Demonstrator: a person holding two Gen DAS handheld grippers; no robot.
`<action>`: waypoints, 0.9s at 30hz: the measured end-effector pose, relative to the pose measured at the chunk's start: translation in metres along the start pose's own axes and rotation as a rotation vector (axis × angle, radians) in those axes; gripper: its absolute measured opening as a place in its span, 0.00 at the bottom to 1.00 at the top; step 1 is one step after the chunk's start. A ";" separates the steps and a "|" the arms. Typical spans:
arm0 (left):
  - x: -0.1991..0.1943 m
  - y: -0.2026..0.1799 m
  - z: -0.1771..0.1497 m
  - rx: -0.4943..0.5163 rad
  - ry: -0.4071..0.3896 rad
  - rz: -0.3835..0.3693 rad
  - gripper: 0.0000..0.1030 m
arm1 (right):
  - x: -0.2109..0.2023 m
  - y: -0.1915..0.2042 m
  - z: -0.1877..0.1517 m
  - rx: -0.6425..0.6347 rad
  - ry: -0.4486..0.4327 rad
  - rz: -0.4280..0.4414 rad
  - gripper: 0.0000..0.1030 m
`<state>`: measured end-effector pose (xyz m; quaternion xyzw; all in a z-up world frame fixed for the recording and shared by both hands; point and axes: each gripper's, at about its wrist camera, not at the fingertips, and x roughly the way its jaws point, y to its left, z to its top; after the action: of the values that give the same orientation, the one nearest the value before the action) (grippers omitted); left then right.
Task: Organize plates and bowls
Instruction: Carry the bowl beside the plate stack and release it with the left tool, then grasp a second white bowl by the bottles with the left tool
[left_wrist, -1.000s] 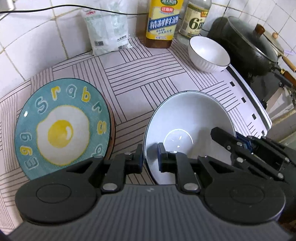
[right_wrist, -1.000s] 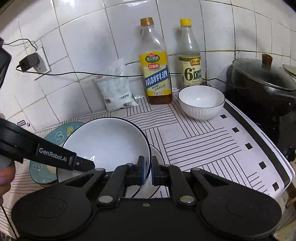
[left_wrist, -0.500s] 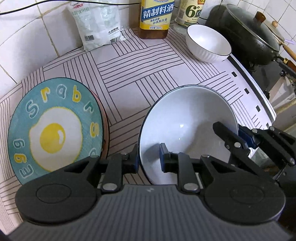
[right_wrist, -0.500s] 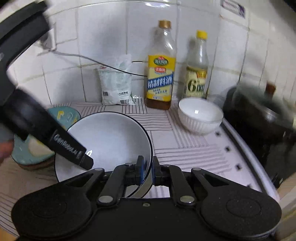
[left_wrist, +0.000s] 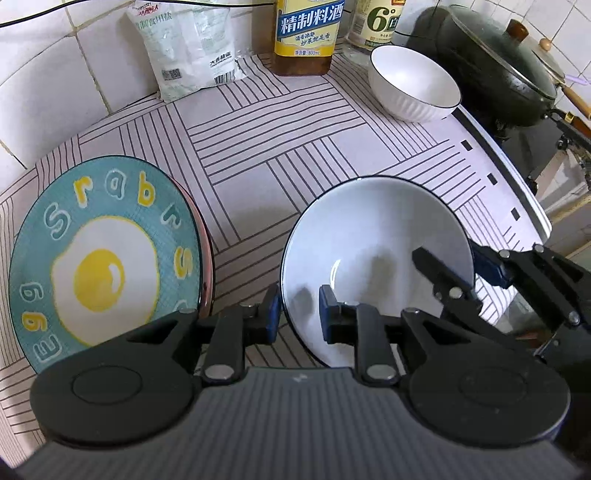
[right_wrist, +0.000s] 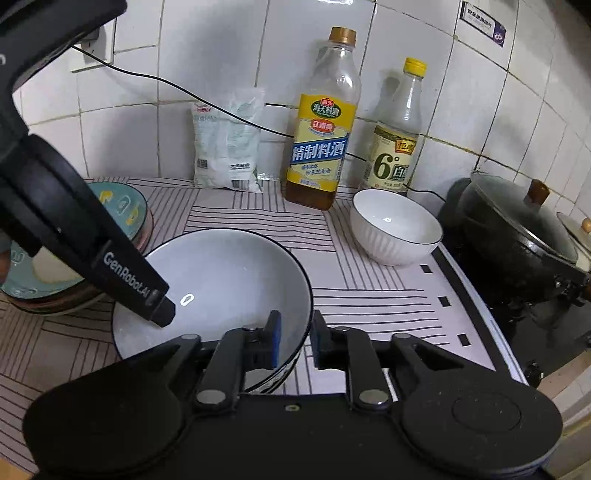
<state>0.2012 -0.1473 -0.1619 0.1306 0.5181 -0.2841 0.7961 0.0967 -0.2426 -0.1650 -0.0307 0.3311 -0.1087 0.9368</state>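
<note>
A wide white bowl with a dark rim (left_wrist: 373, 236) (right_wrist: 221, 280) rests on the striped counter mat. My left gripper (left_wrist: 297, 319) straddles its near-left rim, jaws parted with a clear gap. My right gripper (right_wrist: 295, 341) straddles its right rim, jaws also parted; it shows in the left wrist view (left_wrist: 454, 271). A teal fried-egg plate (left_wrist: 99, 258) (right_wrist: 122, 206) tops a stack at the left. A small ribbed white bowl (left_wrist: 413, 85) (right_wrist: 395, 229) stands at the back right.
Two bottles (right_wrist: 321, 122) (right_wrist: 397, 133) and a white bag (right_wrist: 227, 144) line the tiled wall. A black lidded wok (right_wrist: 517, 225) sits on the stove at the right. The mat's edge (left_wrist: 517, 192) runs along the stove side.
Both grippers have opened from shut on the wide bowl's rim. The bowl has gone from tilted and lifted to resting lower on the mat.
</note>
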 end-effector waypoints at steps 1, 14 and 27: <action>-0.004 0.001 0.001 0.001 -0.005 -0.007 0.19 | -0.001 -0.001 0.000 0.003 0.000 0.012 0.27; -0.057 -0.009 0.029 0.107 -0.179 -0.011 0.35 | -0.046 -0.056 0.001 0.054 -0.127 0.119 0.56; -0.032 -0.023 0.083 0.106 -0.195 -0.131 0.47 | 0.001 -0.100 -0.008 0.036 -0.149 0.002 0.71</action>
<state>0.2403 -0.1974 -0.0958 0.1101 0.4297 -0.3740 0.8145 0.0738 -0.3402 -0.1588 -0.0215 0.2585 -0.1112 0.9594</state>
